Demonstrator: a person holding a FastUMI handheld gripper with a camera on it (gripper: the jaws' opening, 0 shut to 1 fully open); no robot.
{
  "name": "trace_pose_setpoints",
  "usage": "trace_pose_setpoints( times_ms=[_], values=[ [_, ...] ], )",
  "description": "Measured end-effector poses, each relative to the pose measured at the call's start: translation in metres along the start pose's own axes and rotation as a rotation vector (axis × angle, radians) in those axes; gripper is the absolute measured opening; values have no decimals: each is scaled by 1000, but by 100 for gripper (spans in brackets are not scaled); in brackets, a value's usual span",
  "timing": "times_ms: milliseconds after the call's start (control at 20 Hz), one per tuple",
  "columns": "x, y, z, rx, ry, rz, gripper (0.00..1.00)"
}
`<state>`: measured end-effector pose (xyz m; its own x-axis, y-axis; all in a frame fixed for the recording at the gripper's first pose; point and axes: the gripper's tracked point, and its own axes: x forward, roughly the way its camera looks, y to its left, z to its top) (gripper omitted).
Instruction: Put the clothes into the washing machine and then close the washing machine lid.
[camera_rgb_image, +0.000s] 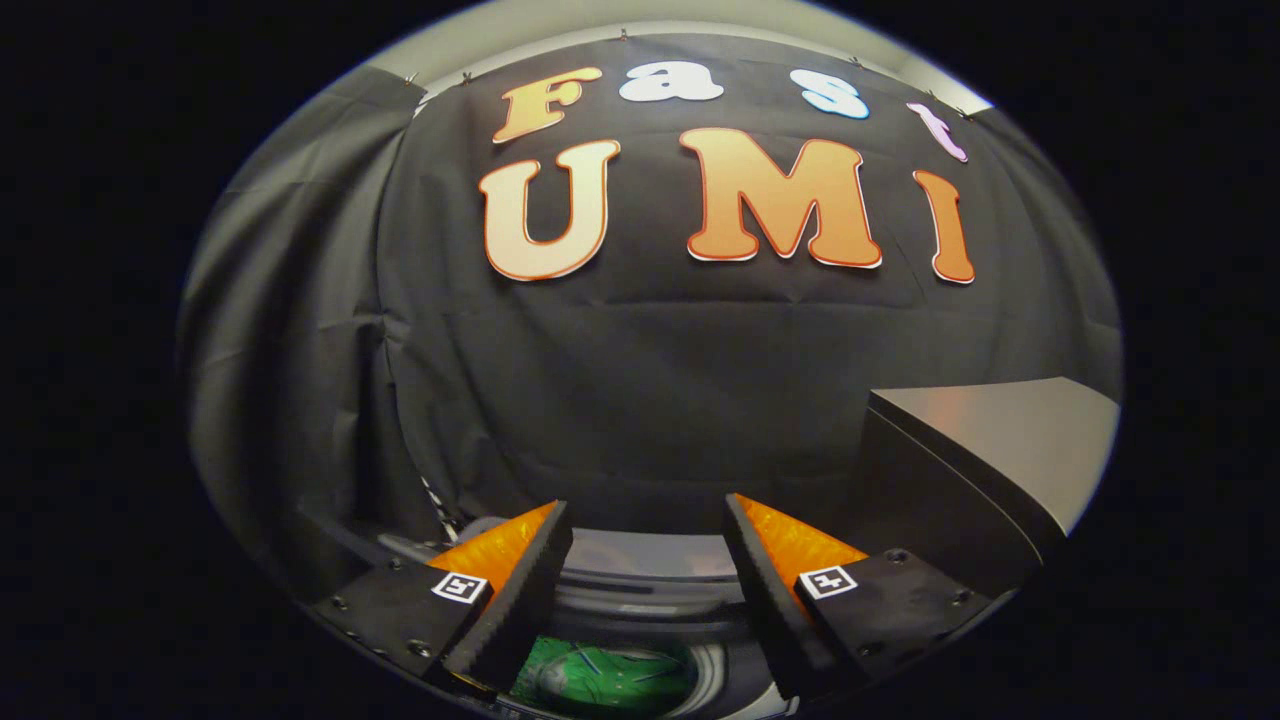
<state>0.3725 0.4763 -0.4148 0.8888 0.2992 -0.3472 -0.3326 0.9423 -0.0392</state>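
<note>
Nearest the lens, the gripper (648, 520) — fingers spread wide apart, nothing between the pads, each finger (520, 585) carrying a small square marker tag on its body. Behind and above, filling most of the scene, the booth's black cloth wall (640, 380), hung in folds, with a seam running down on the left side. Below and between the fingers, the washing machine (640, 590), seen from above: pale rim curving just ahead of the fingertips, round drum opening under the gap. To the right, beyond the right finger, the washing machine lid (1010, 440) — raised, grey face tilted upward, dark edge towards the fingers, not shut. Down inside the drum, beneath the gap and closer to the left finger, the clothes (610, 678): a bunched green garment with paler streaks, lying in the tub, untouched by either finger. Left of the left finger, a thin striped strip (440, 505) against the cloth, too small to tell apart further. Gripper held above the opening, clear of rim, lid and garment alike.
</note>
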Motion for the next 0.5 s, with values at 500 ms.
trace_pose_setpoints(
  times_ms=[500],
  values=[
    [-10, -1, -13, 72, 47, 8, 98]
  ],
)
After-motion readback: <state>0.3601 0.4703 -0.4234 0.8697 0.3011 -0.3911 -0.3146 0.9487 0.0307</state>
